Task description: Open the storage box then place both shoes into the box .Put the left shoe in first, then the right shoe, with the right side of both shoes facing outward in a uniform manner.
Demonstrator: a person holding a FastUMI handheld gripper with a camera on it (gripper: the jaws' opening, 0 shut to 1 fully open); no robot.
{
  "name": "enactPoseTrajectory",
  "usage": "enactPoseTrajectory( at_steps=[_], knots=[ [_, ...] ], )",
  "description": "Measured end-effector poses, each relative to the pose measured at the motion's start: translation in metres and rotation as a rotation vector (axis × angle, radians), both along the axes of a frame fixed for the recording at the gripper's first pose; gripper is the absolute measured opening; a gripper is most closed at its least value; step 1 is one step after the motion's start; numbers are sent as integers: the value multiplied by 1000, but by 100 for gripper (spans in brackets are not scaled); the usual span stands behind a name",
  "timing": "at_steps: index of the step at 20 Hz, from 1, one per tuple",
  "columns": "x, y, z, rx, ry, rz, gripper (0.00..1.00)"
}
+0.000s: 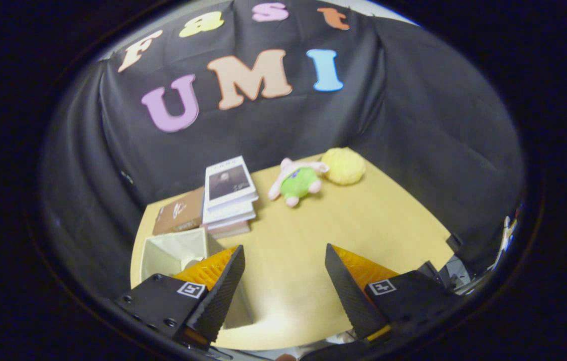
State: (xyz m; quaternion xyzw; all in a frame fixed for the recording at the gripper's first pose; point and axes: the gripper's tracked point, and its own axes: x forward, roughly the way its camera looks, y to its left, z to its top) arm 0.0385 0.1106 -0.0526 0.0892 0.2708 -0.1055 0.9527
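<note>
Fingers first: the gripper (pixel 283 288) is spread wide with nothing between the two fingers, just bare tan counter (pixel 343 230) showing in the gap. Taking the storage box (pixel 175 253) as the landmark: it's a pale cream box sitting on the counter, open side up, partly hidden behind one finger. Just beyond the box there's a stack of books (pixel 228 200), with a brown book (pixel 180 213) lying flat right beside the stack. Further along the counter from the box, well apart from it, a green and pink plush toy (pixel 297 181) lies touching a fuzzy yellow ball (pixel 343 166). Black cloth (pixel 414 125) wraps the booth behind and around the counter.
</note>
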Motion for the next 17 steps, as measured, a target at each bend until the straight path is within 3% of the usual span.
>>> enactPoseTrajectory(
  at_steps=[2,7,11,17],
  knots=[
    [5,-29,14,-43,-87,-7,100],
    [11,-57,69,-143,-344,115,100],
    [6,-64,75,-168,-404,170,100],
    [4,-64,58,-180,-389,217,100]
  ],
)
